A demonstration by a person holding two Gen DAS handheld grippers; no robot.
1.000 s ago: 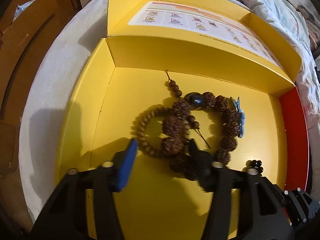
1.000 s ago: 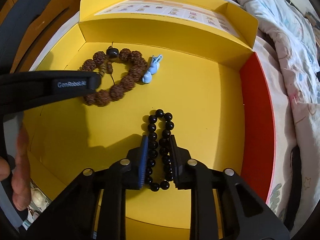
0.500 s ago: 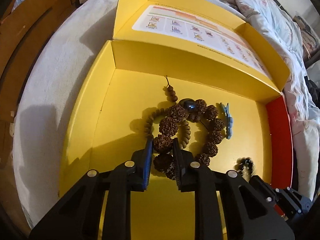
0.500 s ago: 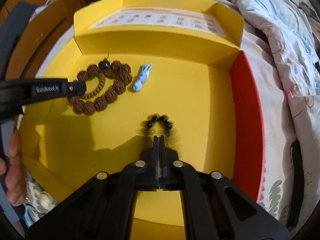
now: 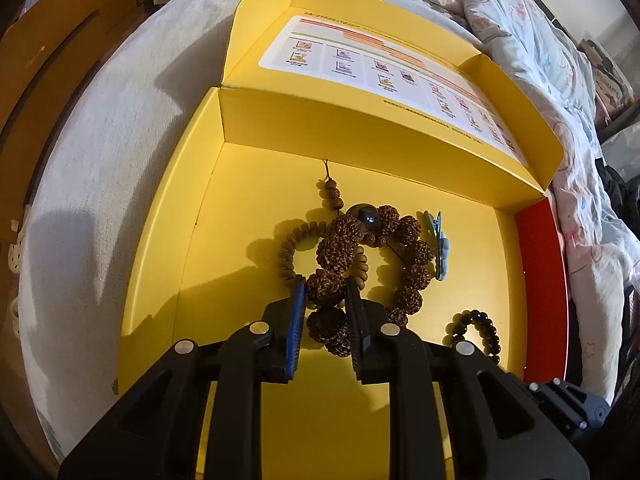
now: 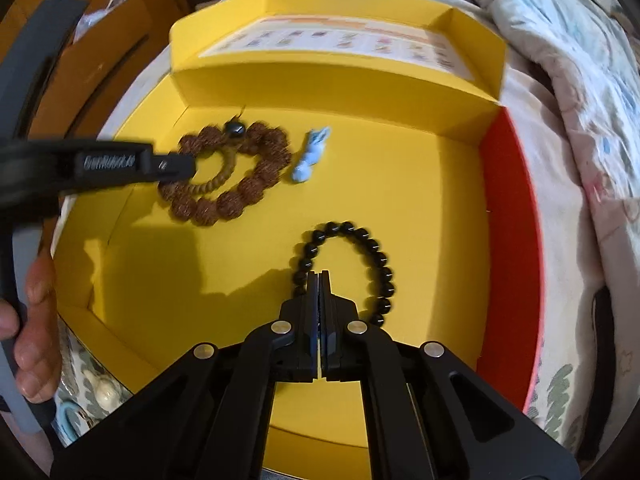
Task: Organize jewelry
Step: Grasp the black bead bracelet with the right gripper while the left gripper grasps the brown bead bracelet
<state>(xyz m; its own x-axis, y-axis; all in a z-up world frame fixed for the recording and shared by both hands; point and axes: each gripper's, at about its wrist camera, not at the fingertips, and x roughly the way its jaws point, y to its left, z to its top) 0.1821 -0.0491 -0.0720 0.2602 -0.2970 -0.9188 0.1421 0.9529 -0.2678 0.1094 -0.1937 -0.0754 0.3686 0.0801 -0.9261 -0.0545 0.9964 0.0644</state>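
**Two grippers, two bracelets in the yellow box**

A big yellow box (image 5: 160, 288) lies open on a bed (image 5: 100, 160). Three bracelets and a small blue clip (image 6: 310, 156) lie on its floor.

The left gripper (image 5: 326, 294) is pinching one fat, bumpy bead of the brown seed bracelet (image 5: 416, 256). Its fingers press on the bead from both sides. A thinner tan bracelet (image 5: 287, 256) lies tangled under the brown one.

The right gripper (image 6: 319, 280) is pressed together. Its tips sit at the black bead bracelet (image 6: 376, 256), on the left side of the loop. It may be holding the string between two beads, but the tips hide that spot, so I cannot tell for sure.

How will these things handle? The bracelets look light and floppy. They will dangle and swing when lifted. The brown beads are rough, so they should not slip much. The black beads are smooth and shiny, so they could slide out. It is best to pinch the string between beads, or one bead right at its middle. The tan bracelet may come up with the brown one, so a slow lift looks wise.
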